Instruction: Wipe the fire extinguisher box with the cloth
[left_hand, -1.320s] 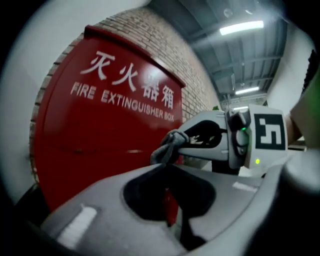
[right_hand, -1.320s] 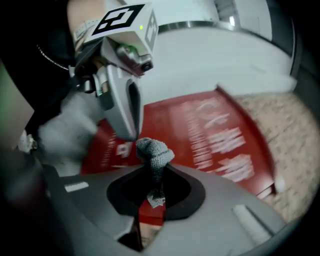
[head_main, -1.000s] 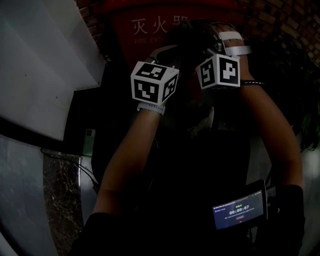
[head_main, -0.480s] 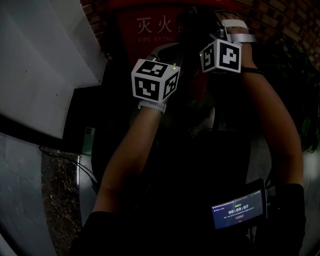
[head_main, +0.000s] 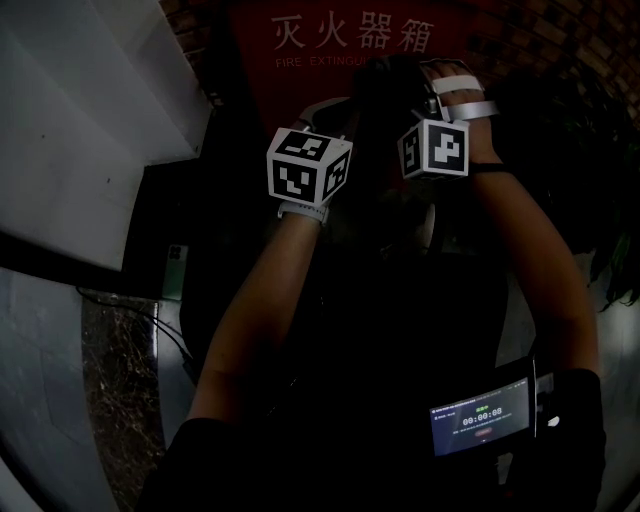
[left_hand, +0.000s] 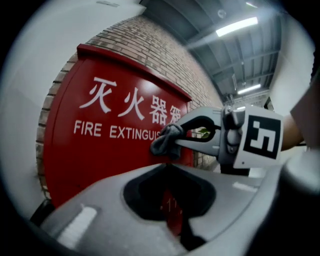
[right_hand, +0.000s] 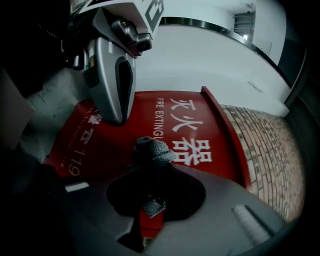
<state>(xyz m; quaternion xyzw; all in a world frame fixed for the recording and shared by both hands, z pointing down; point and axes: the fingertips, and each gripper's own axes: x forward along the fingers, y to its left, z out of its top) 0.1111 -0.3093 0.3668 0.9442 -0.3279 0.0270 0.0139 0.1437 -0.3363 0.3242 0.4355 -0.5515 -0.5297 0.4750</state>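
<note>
The red fire extinguisher box with white lettering fills the top of the dim head view, and its front shows clearly in the left gripper view. My right gripper is shut on a bunched grey cloth. It presses the cloth against the box front just below the lettering. The right gripper comes in from the right in the left gripper view. My left gripper is shut with nothing in it, just left of the right one and a little off the box front. Its finger hangs at upper left in the right gripper view.
A brick wall surrounds the box. A white panel slopes at the left. A phone lies on a dark ledge above a cable and a speckled stone surface. A lit screen sits on the right forearm. Leaves show at far right.
The right gripper rose with the cloth, then came back down across the box front, uncovering the last characters of the lettering. The left gripper has hardly moved.
</note>
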